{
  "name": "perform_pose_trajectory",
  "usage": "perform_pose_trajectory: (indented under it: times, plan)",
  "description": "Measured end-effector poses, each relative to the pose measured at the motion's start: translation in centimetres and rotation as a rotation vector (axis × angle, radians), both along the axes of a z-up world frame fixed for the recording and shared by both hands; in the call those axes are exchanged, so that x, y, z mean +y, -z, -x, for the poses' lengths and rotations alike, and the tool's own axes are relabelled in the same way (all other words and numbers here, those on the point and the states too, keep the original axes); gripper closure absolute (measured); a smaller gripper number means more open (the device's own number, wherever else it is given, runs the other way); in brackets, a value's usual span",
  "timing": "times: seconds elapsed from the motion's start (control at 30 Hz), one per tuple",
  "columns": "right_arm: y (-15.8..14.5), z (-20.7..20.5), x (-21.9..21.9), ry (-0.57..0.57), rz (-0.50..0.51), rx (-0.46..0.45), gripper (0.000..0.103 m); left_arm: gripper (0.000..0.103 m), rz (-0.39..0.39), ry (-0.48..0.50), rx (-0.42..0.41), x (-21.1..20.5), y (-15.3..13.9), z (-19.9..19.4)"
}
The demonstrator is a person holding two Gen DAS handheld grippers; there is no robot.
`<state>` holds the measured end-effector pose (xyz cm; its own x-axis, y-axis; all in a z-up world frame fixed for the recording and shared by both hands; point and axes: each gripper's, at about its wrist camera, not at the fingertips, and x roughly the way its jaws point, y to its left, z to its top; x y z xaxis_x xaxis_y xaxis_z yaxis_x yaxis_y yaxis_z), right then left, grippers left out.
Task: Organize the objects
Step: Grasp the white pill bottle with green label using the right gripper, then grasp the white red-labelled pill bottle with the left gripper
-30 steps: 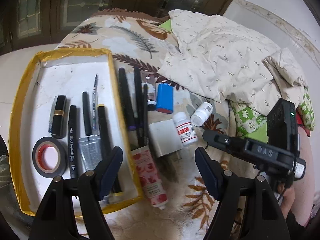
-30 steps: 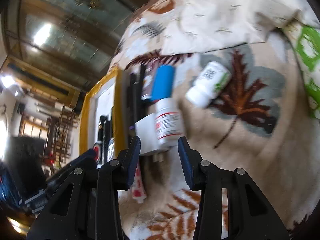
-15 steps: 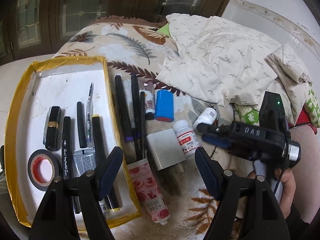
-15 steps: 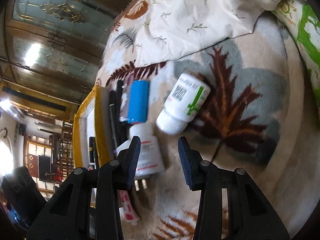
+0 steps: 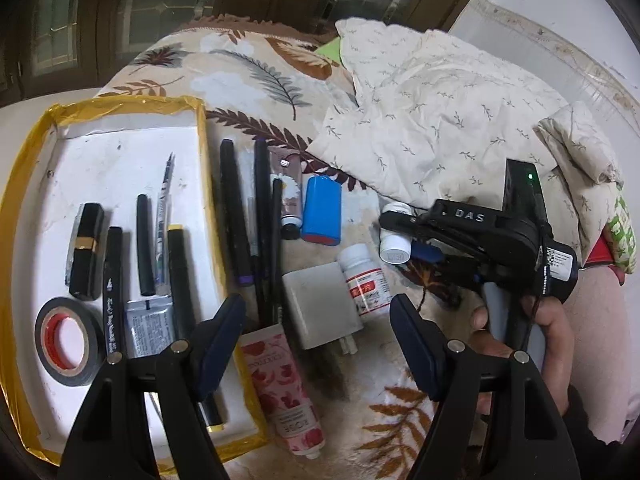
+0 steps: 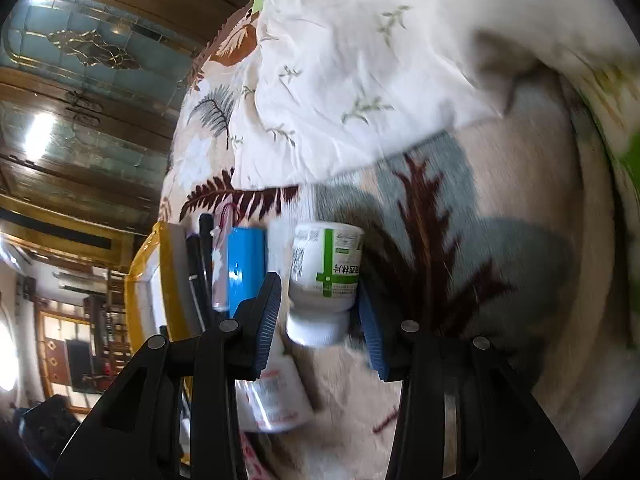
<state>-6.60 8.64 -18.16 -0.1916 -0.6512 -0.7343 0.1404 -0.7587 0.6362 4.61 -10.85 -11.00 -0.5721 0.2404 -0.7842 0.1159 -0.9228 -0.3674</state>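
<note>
White plastic pill bottle (image 6: pixel 326 280), judged light and slick, is straddled mid-body by the right gripper (image 6: pixel 320 320), jaws partly open, not yet clamped; the left gripper (image 5: pixel 318 344) is held wide and empty.

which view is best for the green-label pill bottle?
Right wrist. The green-label pill bottle fills the middle of that frame, lying on the blanket between the right tool's fingers, label and cap visible. The left wrist view shows only its white ends, mostly hidden behind the right tool.
</note>
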Motion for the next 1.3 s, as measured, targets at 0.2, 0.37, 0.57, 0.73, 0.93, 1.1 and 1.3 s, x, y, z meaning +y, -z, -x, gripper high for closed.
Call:
perform_pose_trajectory:
  times: [0.2,0.37,0.57,0.73,0.93,1.1,1.3]
  plan:
    - [-0.5,0.4,1.0,-0.06,-0.006,0.022,0.07,0.029,0.057,0.071,-0.101,4.1,0.5,3.8]
    - [-0.6,-1.4,4.6,-0.047,-0.03,0.026,0.07,0.052,0.122,0.072,-0.152,6.7,2.0,5.8]
    - [-0.1,-1.9,6.0,-0.038,0.001,-0.002,0.07,0.067,0.161,0.125,-0.209,8.2,3.7,7.3]
    - [0.0,-2.3,5.7,-0.063,-0.012,-0.006,0.07,0.067,0.097,0.152,-0.175,8.3,3.9,4.7]
    - [-0.1,-3.3,5.9,-0.067,-0.016,-0.01,0.07,0.067,0.024,0.12,-0.122,7.4,2.8,2.9]
    - [-1.1,-4.7,5.9,-0.071,0.05,-0.031,0.07,0.067,-0.067,0.046,-0.109,3.7,1.2,0.3]
    - [-3.6,-7.2,1.3,-0.183,0.085,0.021,0.07,0.067,-0.115,-0.091,-0.045,-3.0,-1.3,-3.6]
